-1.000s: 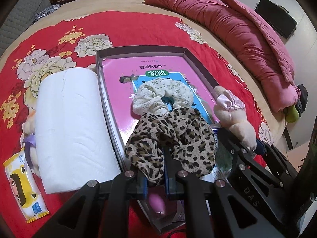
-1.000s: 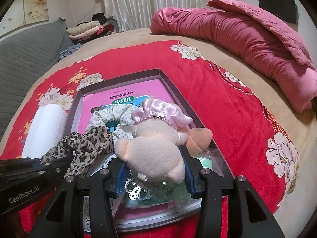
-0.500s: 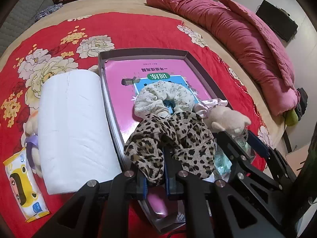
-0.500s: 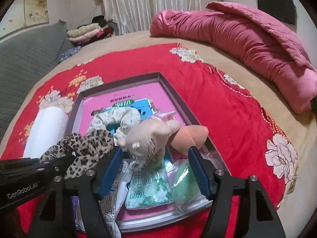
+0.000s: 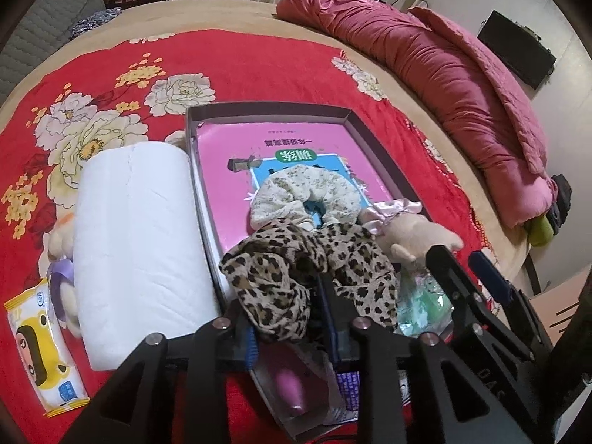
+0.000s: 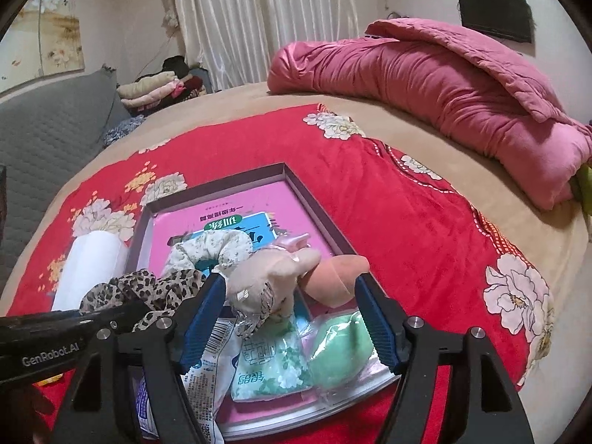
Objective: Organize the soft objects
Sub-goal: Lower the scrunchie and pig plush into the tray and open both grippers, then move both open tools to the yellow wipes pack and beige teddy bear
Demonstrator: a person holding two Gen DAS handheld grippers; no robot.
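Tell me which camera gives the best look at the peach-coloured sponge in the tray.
The right wrist view. There the peach-coloured sponge lies in plain sight against the tray's right wall, beside the plush toy, between the right gripper's open fingers. In the left wrist view it is hidden; only the toy shows.

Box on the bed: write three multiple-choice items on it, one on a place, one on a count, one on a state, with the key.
1. Where is the white paper roll?
A. inside the box
B. beside the box, on the red blanket
C. on the pink quilt

2. How many cloth hair ties lie in the box?
A. two
B. four
C. none

3. How is the right gripper?
A. clamped on the plush toy
B. open, toy lying free
C. out of view

Key: 1 B, the roll rests on the red blanket against the box's wall. 2 A, a leopard hair tie and a floral hair tie. 3 B, its jaws have just been opening and the plush toy lies untouched.
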